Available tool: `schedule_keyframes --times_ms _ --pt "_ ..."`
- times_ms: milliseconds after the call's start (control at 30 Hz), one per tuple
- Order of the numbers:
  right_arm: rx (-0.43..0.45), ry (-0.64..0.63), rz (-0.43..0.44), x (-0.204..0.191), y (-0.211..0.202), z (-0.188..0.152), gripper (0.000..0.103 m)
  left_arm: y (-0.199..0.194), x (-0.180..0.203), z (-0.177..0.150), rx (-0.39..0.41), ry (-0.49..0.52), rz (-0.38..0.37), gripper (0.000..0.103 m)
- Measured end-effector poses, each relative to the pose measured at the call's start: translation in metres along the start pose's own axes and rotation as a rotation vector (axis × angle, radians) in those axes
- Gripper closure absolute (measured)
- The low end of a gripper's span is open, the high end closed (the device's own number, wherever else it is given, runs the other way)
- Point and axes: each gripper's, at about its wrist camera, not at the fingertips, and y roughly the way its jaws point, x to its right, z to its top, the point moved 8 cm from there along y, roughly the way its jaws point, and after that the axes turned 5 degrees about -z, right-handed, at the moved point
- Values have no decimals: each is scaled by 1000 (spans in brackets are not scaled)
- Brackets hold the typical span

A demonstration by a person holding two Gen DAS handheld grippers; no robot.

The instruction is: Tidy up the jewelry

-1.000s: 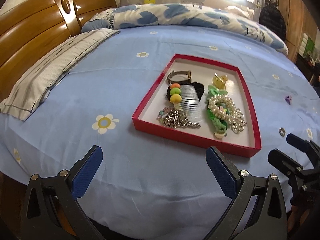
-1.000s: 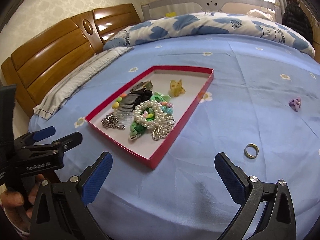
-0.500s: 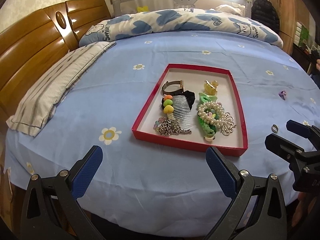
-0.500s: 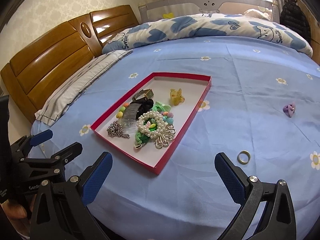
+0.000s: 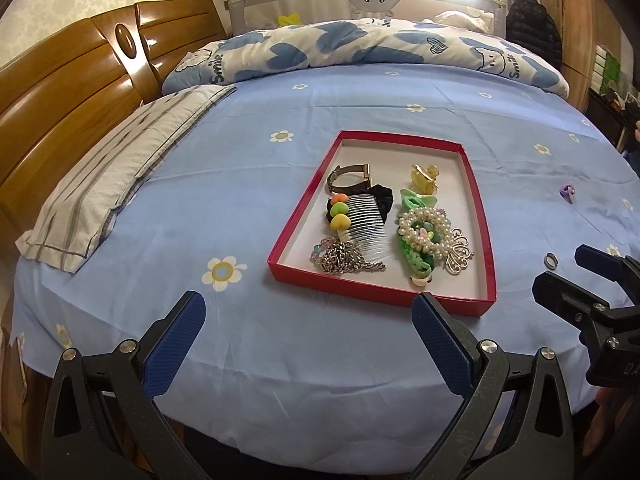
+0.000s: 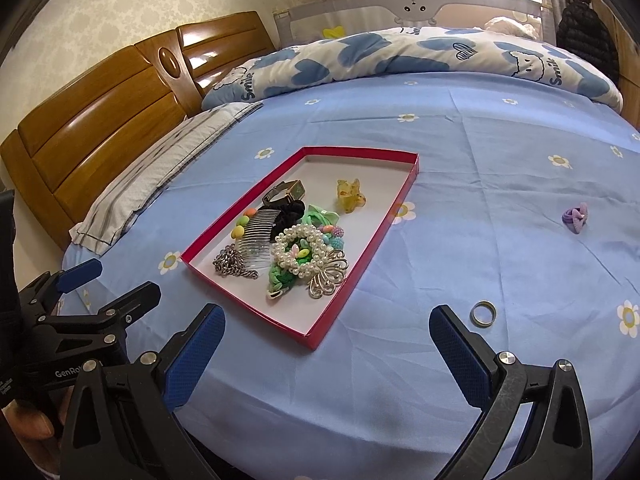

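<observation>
A red-rimmed tray [image 5: 298, 226] [image 6: 362, 254] lies on the blue bed sheet. It holds a watch [image 5: 349, 172], a clear comb [image 5: 366, 224], a silver chain [image 5: 344, 261], a pearl bracelet [image 5: 425, 227], a green braid, a yellow clip [image 6: 351, 196] and a silver butterfly brooch [image 6: 327, 276]. A metal ring [image 6: 483, 313] [image 5: 552, 260] and a purple hair tie [image 6: 575, 218] [image 5: 567, 193] lie on the sheet right of the tray. My left gripper [image 5: 308, 320] is open and empty, near the tray's front edge. My right gripper [image 6: 326, 334] is open and empty, by the tray's near right corner.
A striped pillow [image 5: 120, 168] lies at the left by the wooden headboard [image 5: 60, 80]. A blue-and-white duvet [image 5: 360, 48] is bunched across the back. The bed's front edge is just below both grippers.
Both grippers have pulled back and risen, so the tray looks smaller and more of the bed shows. Both stay open. Nothing in the tray has moved.
</observation>
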Motion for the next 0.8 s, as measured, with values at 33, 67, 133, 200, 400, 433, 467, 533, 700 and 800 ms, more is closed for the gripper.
schedule_keyframes --times_ms 33,67,133,200,400,433,467,533,700,800 --pt "-1 -1 -1 0 0 0 0 0 0 0 1 0 0 0" --pt "-1 -1 0 0 0 0 0 0 0 0 1 1 0 0" --pt "-2 -3 1 0 0 0 0 0 0 0 -2 1 -1 0" --pt "-3 -3 1 -1 0 -1 0 0 0 0 -4 0 -3 0" --pt "-3 -4 -1 -2 1 -1 0 1 -1 -1 -6 1 1 0" --pt "-2 -3 0 -2 1 -1 0 1 -1 -1 -8 2 2 0" --pt "-3 -3 -1 -2 1 -1 0 1 -1 -1 -10 2 3 0" --pt "-2 -4 -1 -2 1 -1 0 2 -1 -2 -12 1 1 0" --pt "-4 -4 -1 -2 1 -1 0 2 -1 -2 -14 -1 -2 0" --pt "-6 -4 1 -3 1 -2 0 3 0 -2 -17 0 -5 0"
